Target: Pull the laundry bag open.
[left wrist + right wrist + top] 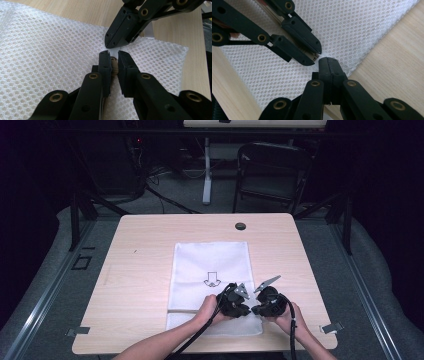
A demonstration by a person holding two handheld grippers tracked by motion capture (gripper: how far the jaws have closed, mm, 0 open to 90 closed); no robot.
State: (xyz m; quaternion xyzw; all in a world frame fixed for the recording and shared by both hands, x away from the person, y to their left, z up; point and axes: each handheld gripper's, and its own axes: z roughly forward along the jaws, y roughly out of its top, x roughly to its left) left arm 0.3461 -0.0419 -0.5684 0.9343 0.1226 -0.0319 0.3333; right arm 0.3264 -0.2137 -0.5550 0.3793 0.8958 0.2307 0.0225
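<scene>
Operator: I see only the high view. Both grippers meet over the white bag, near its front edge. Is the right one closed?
Observer: Yes. The right gripper has its jaws pressed together, with the tips at the bag.
Operator: And the left one?
Observer: The left gripper shows a narrow gap between its jaws. I cannot confirm a grip.
Operator: What surface does the bag have?
Observer: Rows of small bubbles, like padded wrap.

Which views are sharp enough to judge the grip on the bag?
High view: room dark, bright patch washing out the white mesh bag, small and soft. Left gripper view: left gripper sharp, near links blurred. Right gripper view: right gripper crisp, evenly lit.
</scene>
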